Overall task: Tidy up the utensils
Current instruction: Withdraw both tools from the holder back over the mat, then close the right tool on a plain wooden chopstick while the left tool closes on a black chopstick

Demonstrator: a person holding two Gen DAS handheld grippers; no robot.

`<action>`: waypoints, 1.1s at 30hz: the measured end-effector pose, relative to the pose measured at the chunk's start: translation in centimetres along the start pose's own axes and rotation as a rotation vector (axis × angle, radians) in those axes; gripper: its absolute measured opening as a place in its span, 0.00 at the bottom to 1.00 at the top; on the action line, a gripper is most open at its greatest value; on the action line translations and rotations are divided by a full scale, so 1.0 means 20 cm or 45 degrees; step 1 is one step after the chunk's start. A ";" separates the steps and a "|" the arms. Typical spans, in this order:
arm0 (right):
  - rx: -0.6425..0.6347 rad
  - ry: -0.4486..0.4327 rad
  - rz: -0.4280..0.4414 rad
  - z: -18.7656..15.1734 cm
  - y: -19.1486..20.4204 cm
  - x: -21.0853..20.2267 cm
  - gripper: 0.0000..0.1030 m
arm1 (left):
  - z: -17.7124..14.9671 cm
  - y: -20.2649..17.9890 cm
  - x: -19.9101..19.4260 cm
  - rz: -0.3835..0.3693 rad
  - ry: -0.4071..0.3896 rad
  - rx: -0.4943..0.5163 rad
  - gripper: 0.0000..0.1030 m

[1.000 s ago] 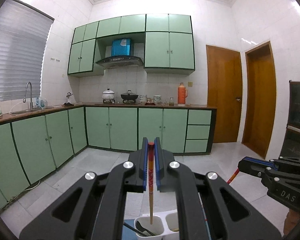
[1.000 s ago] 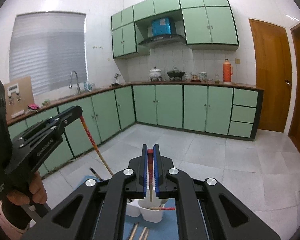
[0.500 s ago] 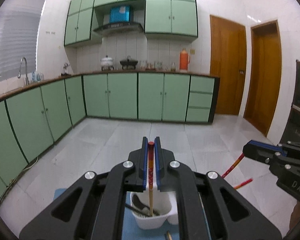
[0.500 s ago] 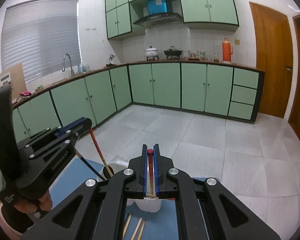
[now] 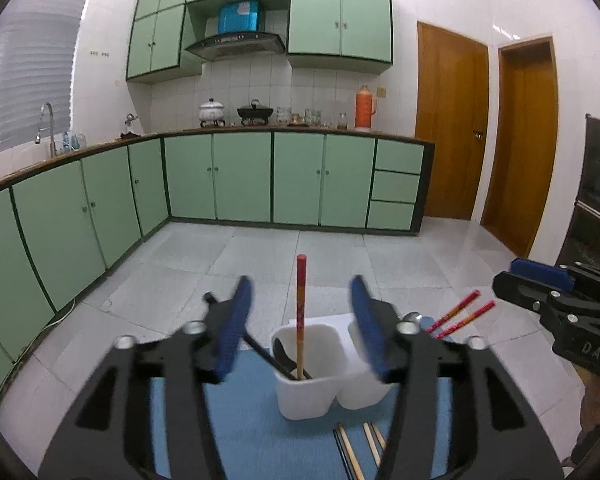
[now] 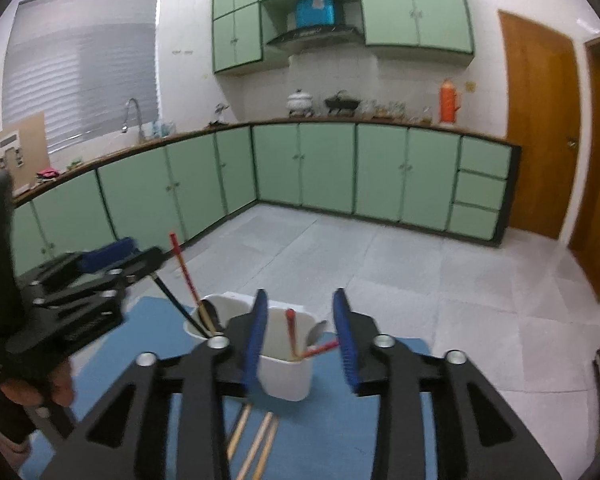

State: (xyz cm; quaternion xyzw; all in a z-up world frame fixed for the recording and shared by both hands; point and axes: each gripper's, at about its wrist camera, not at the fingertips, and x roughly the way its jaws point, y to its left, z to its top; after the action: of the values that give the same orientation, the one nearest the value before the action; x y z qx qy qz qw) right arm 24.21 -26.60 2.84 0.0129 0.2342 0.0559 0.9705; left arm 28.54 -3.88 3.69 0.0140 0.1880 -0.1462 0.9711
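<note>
Opening above the white holder (image 5: 312,394), both the left gripper (image 5: 300,312) and right gripper (image 6: 300,326) spread clear of their red chopsticks (image 5: 301,312).

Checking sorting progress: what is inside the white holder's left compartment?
In the white holder's left compartment, one red-topped chopstick stands upright beside a dark spoon and a black chopstick. Their lower ends are hidden by the wall.
</note>
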 end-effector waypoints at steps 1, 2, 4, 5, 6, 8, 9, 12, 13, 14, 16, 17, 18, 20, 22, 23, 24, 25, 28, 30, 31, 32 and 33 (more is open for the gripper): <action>-0.001 -0.015 -0.020 -0.02 0.00 -0.03 0.49 | -0.01 0.00 -0.02 0.002 -0.010 -0.003 0.61; 0.000 -0.028 -0.035 -0.04 -0.01 -0.06 0.54 | -0.02 0.00 -0.07 0.008 -0.024 -0.009 0.67; 0.008 -0.061 -0.062 -0.10 0.00 -0.14 0.61 | -0.06 0.01 -0.16 0.019 -0.046 -0.029 0.76; 0.017 -0.070 -0.072 -0.14 0.00 -0.18 0.65 | -0.09 0.01 -0.20 0.022 -0.050 -0.040 0.80; 0.024 -0.073 -0.074 -0.16 0.00 -0.20 0.67 | -0.11 0.01 -0.23 0.024 -0.048 -0.044 0.84; 0.039 -0.066 -0.072 -0.24 0.00 -0.24 0.73 | -0.20 0.00 -0.31 0.038 -0.039 -0.045 0.87; 0.048 -0.050 -0.075 -0.29 0.01 -0.27 0.74 | -0.23 0.00 -0.34 0.041 -0.028 -0.043 0.88; 0.087 0.001 -0.067 -0.43 0.03 -0.31 0.76 | -0.37 -0.01 -0.40 0.047 0.030 -0.030 0.89; 0.099 0.022 -0.062 -0.48 0.04 -0.32 0.76 | -0.41 -0.01 -0.42 0.048 0.052 -0.030 0.89; 0.106 0.035 -0.060 -0.51 0.04 -0.32 0.76 | -0.45 0.00 -0.43 0.052 0.076 -0.032 0.89; 0.120 0.084 -0.066 -0.62 0.07 -0.33 0.76 | -0.56 0.00 -0.44 0.055 0.141 -0.033 0.89; 0.128 0.100 -0.066 -0.65 0.07 -0.33 0.76 | -0.59 0.00 -0.45 0.060 0.166 -0.031 0.89; 0.139 0.132 -0.053 -0.70 0.08 -0.33 0.76 | -0.63 0.00 -0.45 0.063 0.193 -0.030 0.89; 0.152 0.176 -0.048 -0.79 0.10 -0.33 0.76 | -0.72 0.00 -0.46 0.073 0.255 -0.030 0.89; 0.154 0.218 -0.053 -0.87 0.13 -0.32 0.76 | -0.82 0.00 -0.46 0.082 0.313 -0.023 0.89; 0.152 0.234 -0.053 -0.91 0.14 -0.32 0.76 | -0.85 0.01 -0.47 0.089 0.331 -0.018 0.89; 0.150 0.257 -0.046 -0.95 0.16 -0.32 0.76 | -0.89 0.01 -0.47 0.096 0.353 -0.013 0.89; 0.149 0.269 -0.044 -0.98 0.17 -0.33 0.76 | -0.92 0.01 -0.47 0.099 0.376 -0.013 0.89; 0.126 0.312 -0.053 -1.08 0.21 -0.33 0.75 | -0.99 0.02 -0.49 0.094 0.422 -0.012 0.89; 0.123 0.346 -0.044 -1.14 0.23 -0.33 0.71 | -1.04 0.01 -0.50 0.096 0.450 0.001 0.89; 0.125 0.360 -0.036 -1.17 0.24 -0.32 0.67 | -1.05 0.01 -0.50 0.096 0.460 0.002 0.89; 0.125 0.369 -0.031 -1.19 0.24 -0.32 0.62 | -1.07 0.00 -0.50 0.095 0.471 0.003 0.89; 0.121 0.383 -0.026 -1.21 0.25 -0.32 0.60 | -1.09 0.00 -0.50 0.097 0.481 0.007 0.89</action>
State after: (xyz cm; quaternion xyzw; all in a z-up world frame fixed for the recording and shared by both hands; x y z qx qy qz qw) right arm 7.05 -22.46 -15.53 0.0479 0.3795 0.0362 0.9232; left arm 11.87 0.74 -12.82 0.0508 0.3659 -0.1048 0.9233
